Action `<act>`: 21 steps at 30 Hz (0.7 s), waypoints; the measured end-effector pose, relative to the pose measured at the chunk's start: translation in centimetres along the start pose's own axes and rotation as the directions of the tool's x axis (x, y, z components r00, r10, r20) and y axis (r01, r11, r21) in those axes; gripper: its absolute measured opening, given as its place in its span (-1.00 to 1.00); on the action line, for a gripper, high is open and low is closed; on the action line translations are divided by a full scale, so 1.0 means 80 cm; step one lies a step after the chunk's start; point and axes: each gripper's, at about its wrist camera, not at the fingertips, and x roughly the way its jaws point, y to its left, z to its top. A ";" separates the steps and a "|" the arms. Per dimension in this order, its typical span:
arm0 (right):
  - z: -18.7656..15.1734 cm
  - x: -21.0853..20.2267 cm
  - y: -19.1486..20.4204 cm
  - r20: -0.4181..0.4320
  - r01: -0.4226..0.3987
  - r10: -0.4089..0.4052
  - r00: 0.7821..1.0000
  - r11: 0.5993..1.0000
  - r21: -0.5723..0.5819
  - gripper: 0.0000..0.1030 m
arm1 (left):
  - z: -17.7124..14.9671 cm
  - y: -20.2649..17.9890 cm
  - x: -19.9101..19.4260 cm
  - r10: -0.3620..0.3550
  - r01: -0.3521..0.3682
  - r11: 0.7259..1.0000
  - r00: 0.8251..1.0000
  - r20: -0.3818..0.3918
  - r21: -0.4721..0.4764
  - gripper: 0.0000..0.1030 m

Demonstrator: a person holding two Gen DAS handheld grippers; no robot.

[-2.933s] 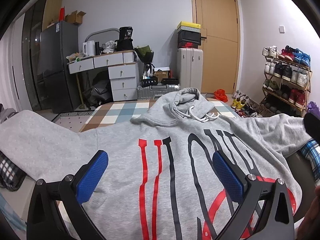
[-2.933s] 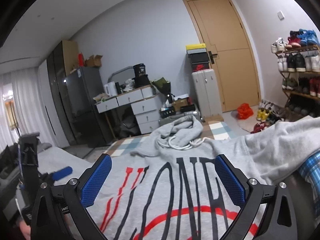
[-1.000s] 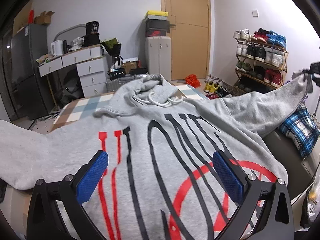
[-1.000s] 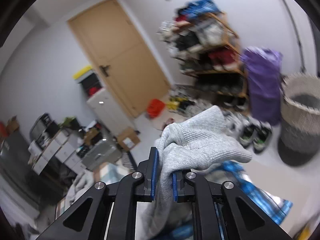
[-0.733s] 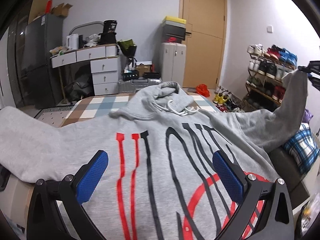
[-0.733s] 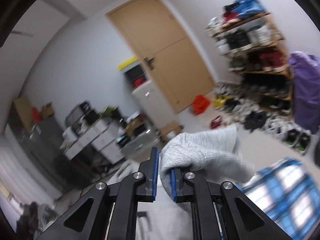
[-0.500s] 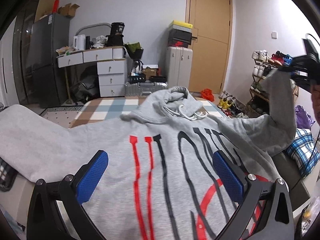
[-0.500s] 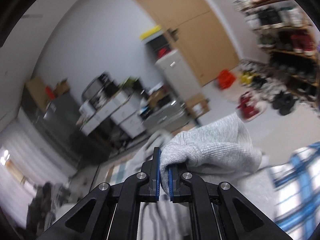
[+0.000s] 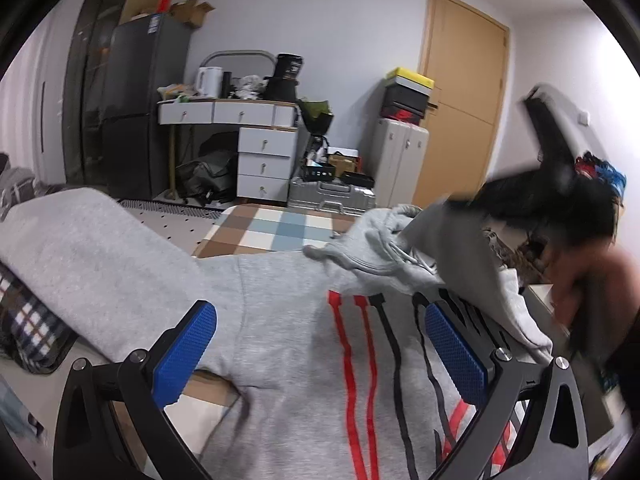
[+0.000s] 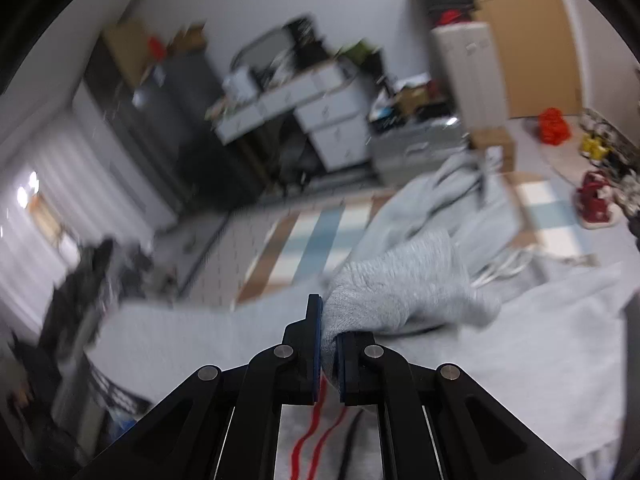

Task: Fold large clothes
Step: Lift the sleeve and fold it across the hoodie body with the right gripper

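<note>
Right now my right gripper (image 10: 329, 344) pinches the sleeve cuff (image 10: 404, 296), to lay it across the hoodie (image 9: 304, 360) spread below; my left gripper (image 9: 320, 356) hovers spread above it.

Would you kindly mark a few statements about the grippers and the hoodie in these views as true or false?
1. The right gripper is shut on the cuff of a sleeve. True.
2. The left gripper holds the hoodie. False: its pads stand wide apart above the cloth.
3. The hoodie is plain grey. False: it bears red and black print.
4. The hood lies at the far end, toward the door. True.
5. The held sleeve hangs off the bed. False: it is lifted over the chest.
</note>
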 end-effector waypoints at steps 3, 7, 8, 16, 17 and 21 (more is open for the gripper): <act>-0.049 0.073 0.048 -0.092 0.050 -0.062 0.994 0.990 -0.133 -0.88 | 0.000 0.013 0.000 0.019 -0.019 0.999 1.000 0.007 -0.033 0.98; -0.116 0.127 0.070 -0.182 0.085 -0.133 0.974 0.964 -0.251 -0.86 | 0.003 0.036 -0.003 0.057 -0.053 0.994 0.998 0.033 -0.100 0.98; -0.127 0.131 0.071 -0.185 0.090 -0.137 0.973 0.966 -0.244 -0.85 | 0.005 0.042 -0.003 0.064 -0.059 0.990 0.997 0.039 -0.125 0.98; -0.151 0.114 0.016 -0.258 -0.233 0.261 0.930 0.963 0.136 1.00 | 0.009 0.070 -0.003 0.110 -0.092 0.969 0.992 0.066 -0.230 0.98; -0.150 0.104 0.008 -0.235 -0.253 0.290 0.928 0.952 0.174 1.00 | 0.008 0.070 -0.003 0.115 -0.098 0.969 0.991 0.063 -0.225 0.98; -0.157 0.035 -0.030 -0.109 -0.317 0.369 0.923 0.890 0.329 1.00 | 0.006 0.072 0.007 0.105 -0.095 0.975 0.994 0.041 -0.203 0.98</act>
